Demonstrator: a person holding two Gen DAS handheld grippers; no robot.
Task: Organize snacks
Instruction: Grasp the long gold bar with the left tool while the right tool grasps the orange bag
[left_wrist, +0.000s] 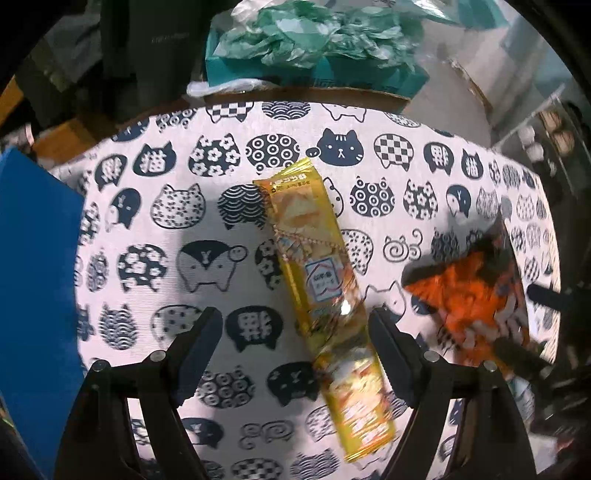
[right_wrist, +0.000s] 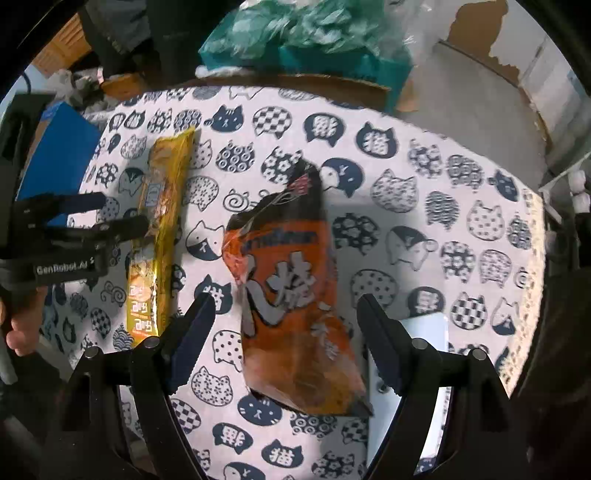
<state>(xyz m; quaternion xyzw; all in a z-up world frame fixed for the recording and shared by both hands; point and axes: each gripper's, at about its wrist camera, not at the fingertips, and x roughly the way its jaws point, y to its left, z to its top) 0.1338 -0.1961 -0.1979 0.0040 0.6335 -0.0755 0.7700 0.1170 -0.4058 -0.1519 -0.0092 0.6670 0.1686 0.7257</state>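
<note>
A long yellow snack packet (left_wrist: 325, 280) lies on the cat-print tablecloth (left_wrist: 177, 229). My left gripper (left_wrist: 295, 328) is open just above it, the packet's lower half lying between the fingers, nearer the right one. An orange and black snack bag (right_wrist: 291, 291) lies to its right. My right gripper (right_wrist: 284, 317) is open over the bag, the fingers standing either side of it. The orange bag shows blurred in the left wrist view (left_wrist: 476, 302). The yellow packet (right_wrist: 159, 240) and the left gripper (right_wrist: 92, 218) show at the left of the right wrist view.
A blue box (left_wrist: 33, 295) stands at the table's left edge. A teal box with green crumpled plastic (left_wrist: 314, 40) sits beyond the far edge. A white flat object (right_wrist: 424, 354) lies under the right gripper's right finger. A rack with items (left_wrist: 546, 140) stands at the far right.
</note>
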